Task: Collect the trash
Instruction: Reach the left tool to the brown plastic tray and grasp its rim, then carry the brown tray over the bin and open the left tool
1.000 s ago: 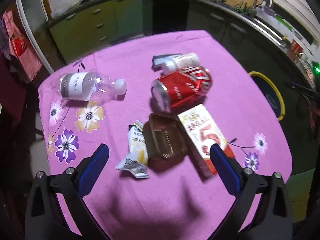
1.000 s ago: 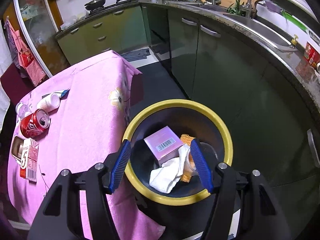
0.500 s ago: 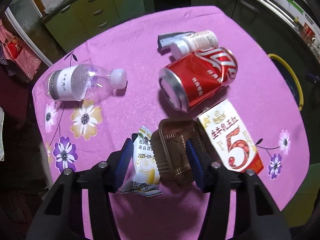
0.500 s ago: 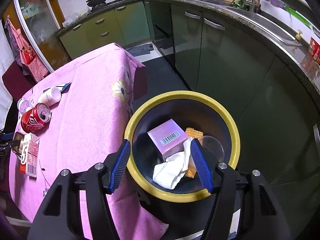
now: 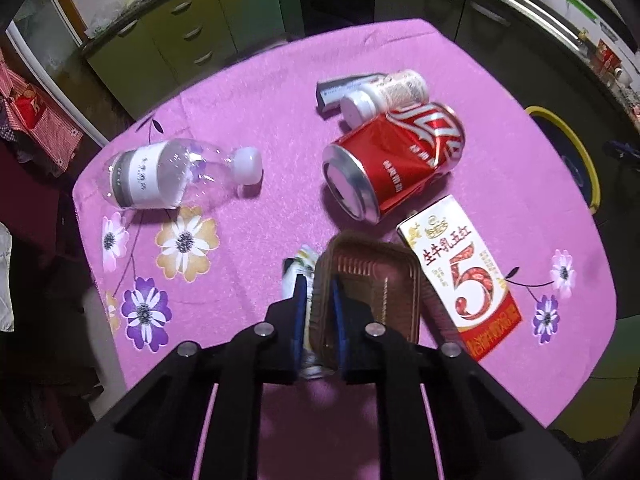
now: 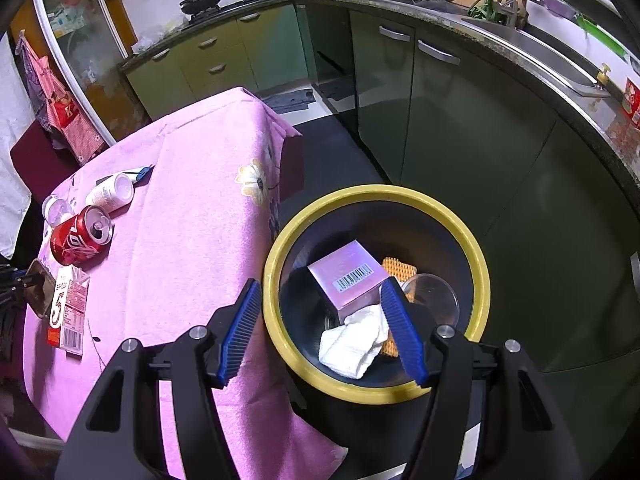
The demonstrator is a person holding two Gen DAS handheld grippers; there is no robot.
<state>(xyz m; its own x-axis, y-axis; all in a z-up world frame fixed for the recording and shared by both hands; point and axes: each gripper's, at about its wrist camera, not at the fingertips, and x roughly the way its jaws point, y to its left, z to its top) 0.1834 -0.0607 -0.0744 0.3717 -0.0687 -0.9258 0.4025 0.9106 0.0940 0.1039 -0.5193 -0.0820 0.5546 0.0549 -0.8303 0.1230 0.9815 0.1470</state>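
My left gripper (image 5: 317,284) points down at the pink tablecloth (image 5: 280,120), and its jaws are closing on the left wall of a brown plastic tray (image 5: 376,276), one blue pad inside and one outside. A crumpled snack wrapper (image 5: 298,268) lies against the outer pad. Beyond the tray lie a dented red cola can (image 5: 404,160) and, to its right, a white and red milk carton (image 5: 460,272). My right gripper (image 6: 320,292) hangs open and holds nothing above the yellow-rimmed bin (image 6: 476,264), which holds a pink box (image 6: 348,276) and a white tissue (image 6: 352,344).
A clear water bottle (image 5: 160,178) lies at the table's left. A small white bottle (image 5: 384,94) and a dark tube (image 5: 340,88) rest behind the can. The bin stands on the floor off the table's right edge. Green cabinets (image 6: 440,100) and a counter curve around behind.
My left gripper came down toward the table and its jaws went from wide apart to nearly together around the brown tray's wall. The right gripper stayed above the bin.
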